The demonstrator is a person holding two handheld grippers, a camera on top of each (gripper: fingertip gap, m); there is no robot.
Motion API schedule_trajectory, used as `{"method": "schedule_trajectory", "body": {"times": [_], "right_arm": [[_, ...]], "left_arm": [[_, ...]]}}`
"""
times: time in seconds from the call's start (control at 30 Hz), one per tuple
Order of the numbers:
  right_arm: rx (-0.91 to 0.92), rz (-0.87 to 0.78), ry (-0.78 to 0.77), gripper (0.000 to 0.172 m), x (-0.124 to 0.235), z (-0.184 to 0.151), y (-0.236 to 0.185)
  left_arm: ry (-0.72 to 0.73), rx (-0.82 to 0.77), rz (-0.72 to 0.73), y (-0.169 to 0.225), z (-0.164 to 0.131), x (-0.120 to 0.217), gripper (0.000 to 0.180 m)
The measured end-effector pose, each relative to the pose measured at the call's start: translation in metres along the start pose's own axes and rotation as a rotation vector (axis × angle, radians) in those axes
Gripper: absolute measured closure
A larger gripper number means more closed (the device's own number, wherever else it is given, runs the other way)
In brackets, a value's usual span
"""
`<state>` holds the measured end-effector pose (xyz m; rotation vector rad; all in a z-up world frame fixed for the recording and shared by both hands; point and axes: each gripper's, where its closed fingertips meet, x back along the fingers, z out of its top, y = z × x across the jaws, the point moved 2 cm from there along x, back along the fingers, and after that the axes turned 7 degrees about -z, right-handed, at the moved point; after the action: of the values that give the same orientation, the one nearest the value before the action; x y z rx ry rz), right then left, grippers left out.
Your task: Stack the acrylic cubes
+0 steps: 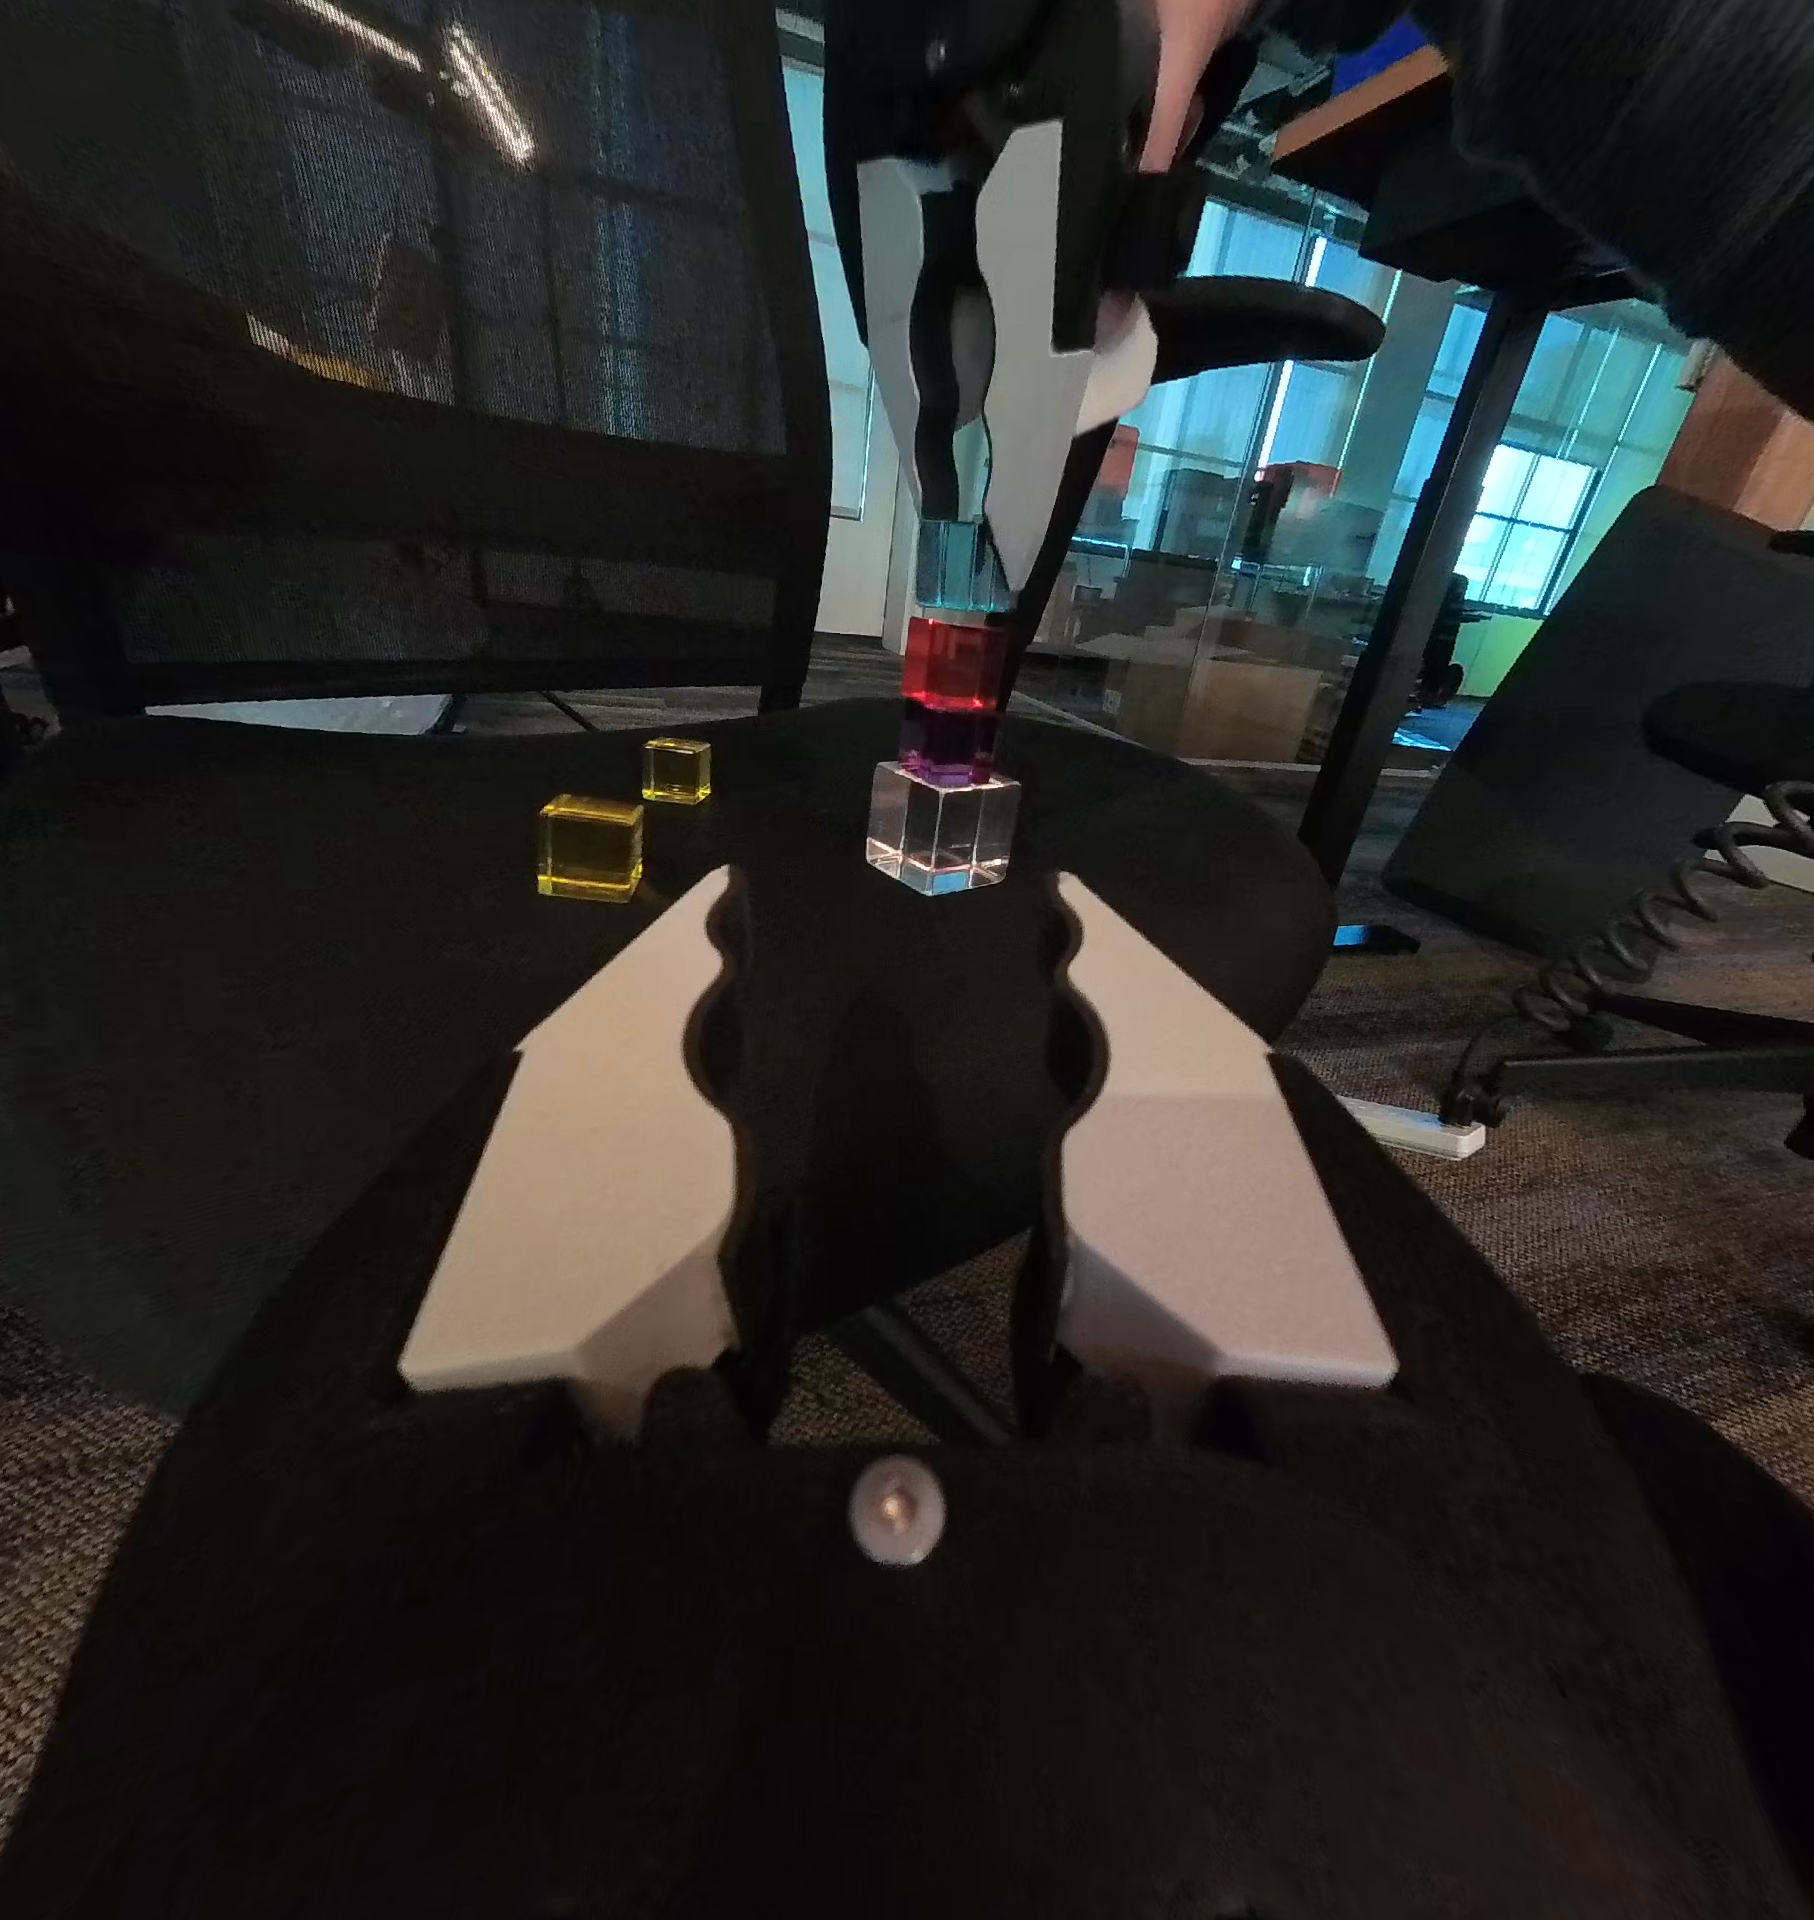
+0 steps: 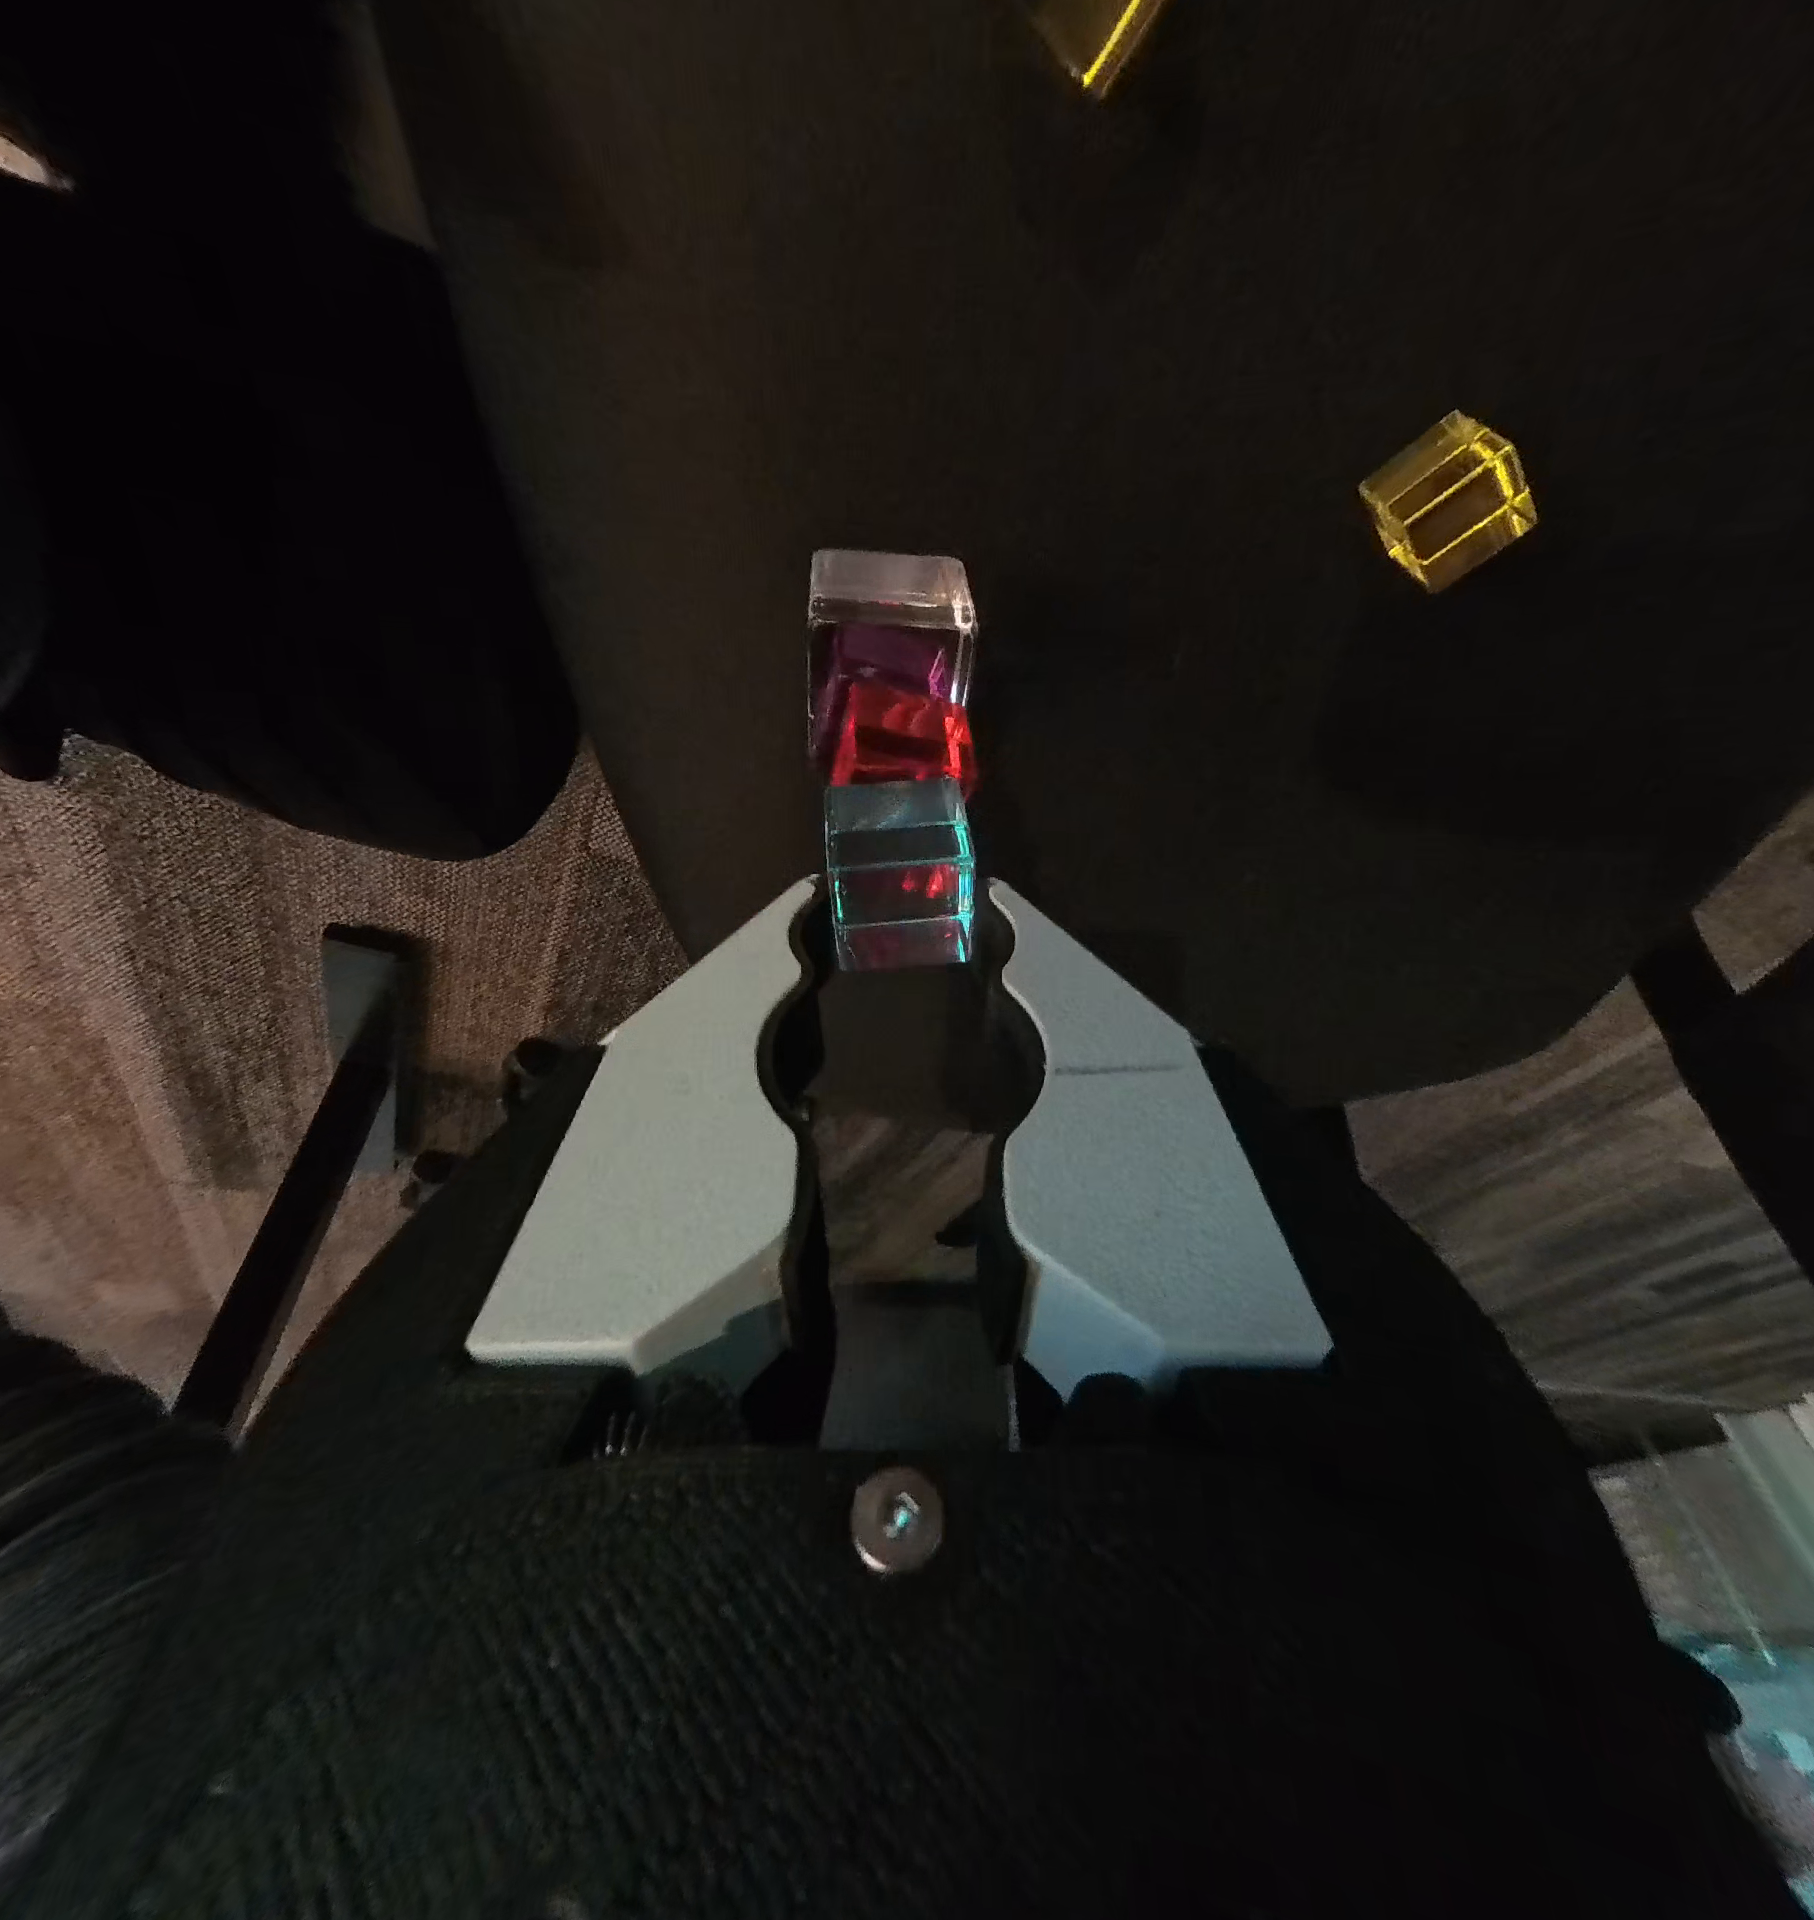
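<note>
The right tongs (image 2: 901, 914) point straight down with their pads pressed on a pale teal cube (image 2: 898, 883), which sits just above, perhaps touching, the red cube (image 1: 953, 665) topping an upright stack on a purple cube (image 1: 950, 743) and a clear cube (image 1: 941, 831) on the black chair seat (image 1: 259, 935). The left tongs (image 1: 898, 914) hang wide open and empty just short of the clear cube, with two yellow cubes (image 1: 589, 860) lying well apart to the left.

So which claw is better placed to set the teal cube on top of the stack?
The right claw: it grips the teal cube just above the red cube. The left claw is open and bare, low on the chair seat before the clear cube.
</note>
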<state>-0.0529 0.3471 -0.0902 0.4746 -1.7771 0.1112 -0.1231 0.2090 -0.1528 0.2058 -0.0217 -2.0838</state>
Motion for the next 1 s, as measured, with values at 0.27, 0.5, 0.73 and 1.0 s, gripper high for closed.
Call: {"method": "schedule_trajectory", "body": {"times": [0.27,0.5,0.73,1.0], "right_arm": [[-0.020,0.005,-0.002,0.146,-0.003,0.000,0.002],[-0.048,0.005,0.028,0.137,0.000,0.003,0.003],[0.099,-0.123,0.332,0.118,0.026,0.067,0.005],[0.363,-0.241,0.231,0.122,-0.027,0.123,0.017]], "left_arm": [[0.001,0.000,0.001,0.000,0.001,0.001,0.125],[-0.001,0.001,0.001,0.000,0.001,0.001,0.125],[0.018,0.005,0.011,-0.003,0.005,0.005,0.124],[0.028,0.007,0.032,-0.009,0.006,0.013,0.124]]}}
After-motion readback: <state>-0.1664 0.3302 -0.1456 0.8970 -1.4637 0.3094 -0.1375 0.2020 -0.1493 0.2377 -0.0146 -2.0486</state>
